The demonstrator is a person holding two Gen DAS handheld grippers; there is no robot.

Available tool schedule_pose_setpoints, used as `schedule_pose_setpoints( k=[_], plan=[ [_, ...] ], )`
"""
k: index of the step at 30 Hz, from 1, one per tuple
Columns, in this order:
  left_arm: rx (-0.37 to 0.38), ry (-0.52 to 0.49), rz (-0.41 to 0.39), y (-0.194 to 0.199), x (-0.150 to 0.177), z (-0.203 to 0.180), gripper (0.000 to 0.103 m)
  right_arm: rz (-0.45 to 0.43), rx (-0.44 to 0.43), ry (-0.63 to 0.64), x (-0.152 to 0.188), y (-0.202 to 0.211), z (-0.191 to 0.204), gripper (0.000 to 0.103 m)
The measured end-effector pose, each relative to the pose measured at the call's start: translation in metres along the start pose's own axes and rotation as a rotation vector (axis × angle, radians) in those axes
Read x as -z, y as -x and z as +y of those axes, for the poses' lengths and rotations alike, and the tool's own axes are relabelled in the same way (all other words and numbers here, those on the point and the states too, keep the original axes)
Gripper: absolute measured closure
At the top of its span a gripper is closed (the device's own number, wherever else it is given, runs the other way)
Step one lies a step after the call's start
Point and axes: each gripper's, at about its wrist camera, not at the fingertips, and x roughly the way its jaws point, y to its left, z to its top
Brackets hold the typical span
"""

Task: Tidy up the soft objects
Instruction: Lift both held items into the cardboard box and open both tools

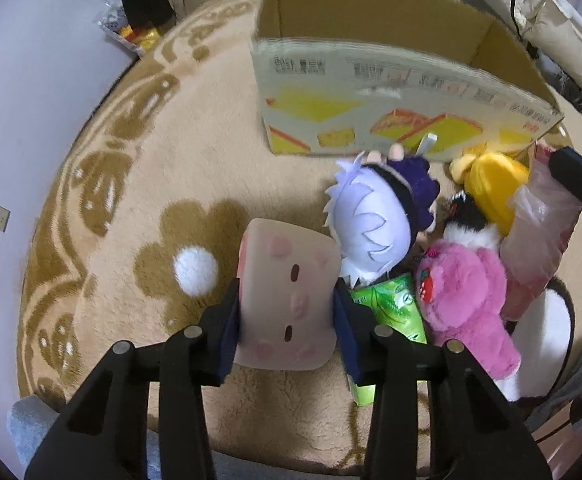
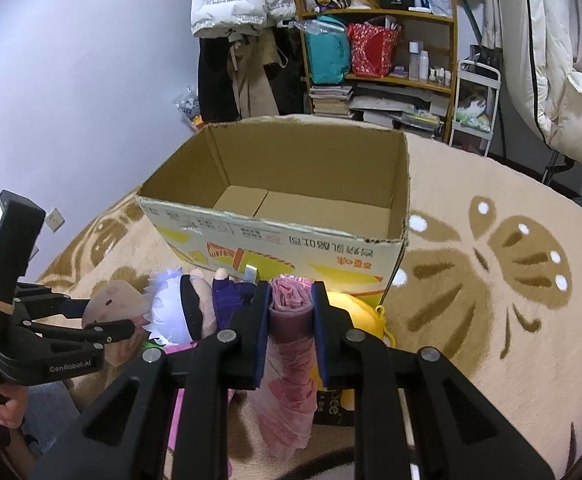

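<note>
Inside the box (image 2: 323, 208), bare floor appears only from the right wrist.

The rug (image 1: 195, 168) is fluffy, deep-pile cloth. The box (image 2: 275, 240) is matt corrugated cardboard with a printed paper face. The pig toy (image 1: 287, 300) looks smooth, matt and squashy. The pink plush (image 1: 467, 300) at 3 o'clock is shaggy. The bag roll (image 2: 289, 320) is thin, crinkled plastic film.
</note>
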Motion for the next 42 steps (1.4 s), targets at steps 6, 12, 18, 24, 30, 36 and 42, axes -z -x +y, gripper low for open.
schedule_pose_setpoints(
  k=[6,12,18,24,30,36,42],
  plan=[
    [0.000,0.044,-0.095,0.029,-0.005,0.009,0.066,-0.055,-0.002,-0.039,-0.007,0.017,-0.008,0.083],
    [-0.004,0.053,-0.261,0.067,-0.019,0.010,0.067,-0.127,0.009,-0.037,-0.020,0.038,-0.009,0.083],
    [-0.001,0.044,-0.406,0.097,-0.039,0.009,0.067,-0.190,0.007,-0.033,-0.038,0.054,-0.009,0.083],
    [-0.005,0.043,-0.474,0.115,-0.058,0.012,0.067,-0.231,-0.001,-0.012,-0.059,0.061,-0.005,0.083],
    [-0.008,0.048,-0.517,0.124,-0.078,0.011,0.067,-0.287,-0.014,0.000,-0.085,0.073,-0.003,0.083],
    [-0.021,0.028,-0.533,0.120,-0.100,0.004,0.067,-0.340,-0.015,0.018,-0.113,0.082,-0.001,0.083],
    [-0.014,0.023,-0.517,0.104,-0.114,-0.002,0.066,-0.336,-0.009,0.033,-0.130,0.064,-0.005,0.083]
  ],
)
